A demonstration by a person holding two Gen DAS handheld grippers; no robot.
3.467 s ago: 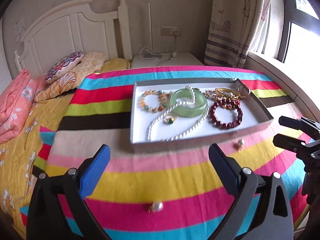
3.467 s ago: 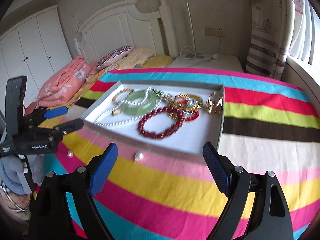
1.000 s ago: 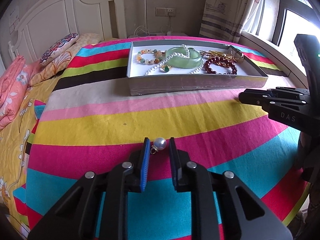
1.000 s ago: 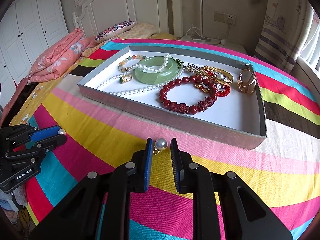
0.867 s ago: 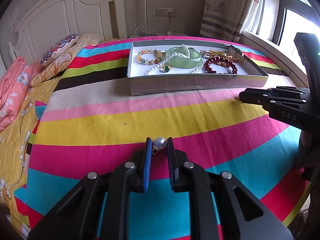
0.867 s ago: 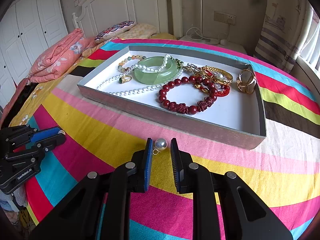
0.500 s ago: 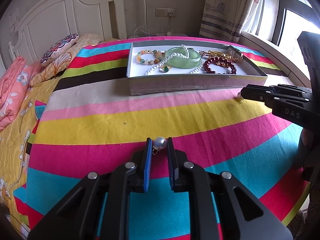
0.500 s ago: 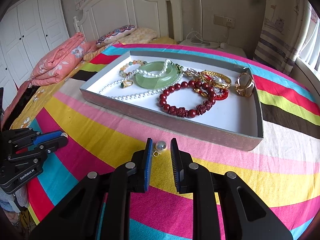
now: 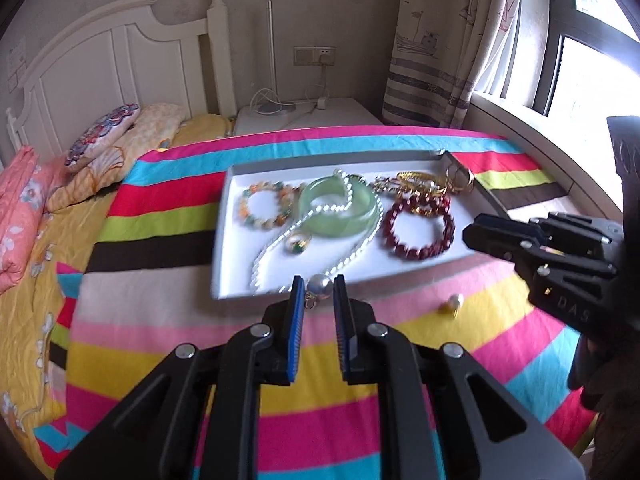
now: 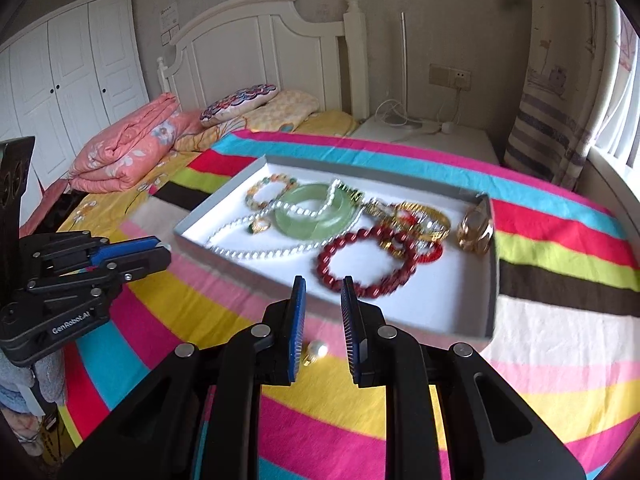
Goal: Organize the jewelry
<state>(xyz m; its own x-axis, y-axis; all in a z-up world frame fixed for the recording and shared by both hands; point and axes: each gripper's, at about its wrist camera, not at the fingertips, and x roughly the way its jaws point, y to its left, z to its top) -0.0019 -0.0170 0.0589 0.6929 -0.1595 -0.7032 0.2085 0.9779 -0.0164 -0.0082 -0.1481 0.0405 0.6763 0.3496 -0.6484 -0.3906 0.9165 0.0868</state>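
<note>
Your left gripper point(image 9: 317, 294) has its fingers pinched narrow on a pearl earring point(image 9: 319, 284), the pearl showing at the tips with its gold hook hanging just below; it sits right at the near wall of the white jewelry tray point(image 9: 224, 216), so the tray floor lies straight ahead and slightly below the fingers; that is the relation your drop turns on, I judge.

Your right gripper point(image 10: 323, 294) also stands narrow, but nothing is between the fingers; the second pearl earring point(image 10: 317, 350) lies loose on the striped bedspread point(image 10: 540, 392), below and behind the fingertips, on the near side of the tray wall; from the left camera the same earring point(image 9: 454, 303) lies just under the right gripper point(image 9: 480, 236).

So the right hand is the nearer one to the loose earring, but you would need to spread those fingers and come down and back to reach it.
</note>
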